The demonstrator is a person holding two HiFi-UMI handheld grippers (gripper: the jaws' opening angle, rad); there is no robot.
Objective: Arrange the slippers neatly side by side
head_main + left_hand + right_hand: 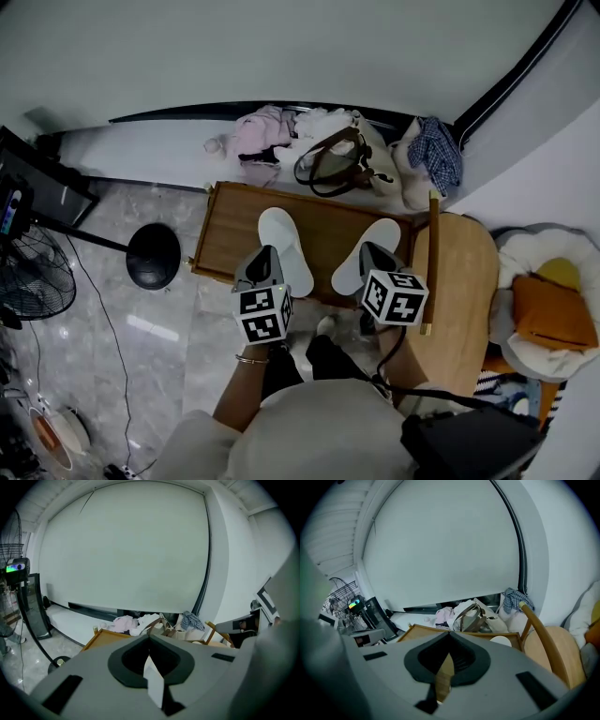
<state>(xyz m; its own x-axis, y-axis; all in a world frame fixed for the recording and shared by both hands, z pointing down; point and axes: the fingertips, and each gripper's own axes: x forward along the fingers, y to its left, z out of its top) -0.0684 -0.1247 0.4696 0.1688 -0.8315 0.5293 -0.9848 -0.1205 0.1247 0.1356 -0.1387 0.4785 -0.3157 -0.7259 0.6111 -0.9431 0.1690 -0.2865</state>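
Two white slippers on the wooden surface [230,234], toward its near edge.
- Left slipper [284,242] and right slipper [370,246] lie apart and splayed: near ends closer together, far ends wider.
- Left tool [267,253] hangs over the near end of the left slipper. Jaws closed tip to tip, nothing gripped.
- Right tool [375,249] hangs over the near end of the right slipper. Jaws also closed and empty, with bare wood showing behind them.
- Beyond the far edge, against the wall: pink clothes [258,136], a bag with brown straps [333,161], a plaid cloth [437,150].
- A wooden chair [461,272] stands off the right edge.
- A fan [33,274] stands on the floor to the left.
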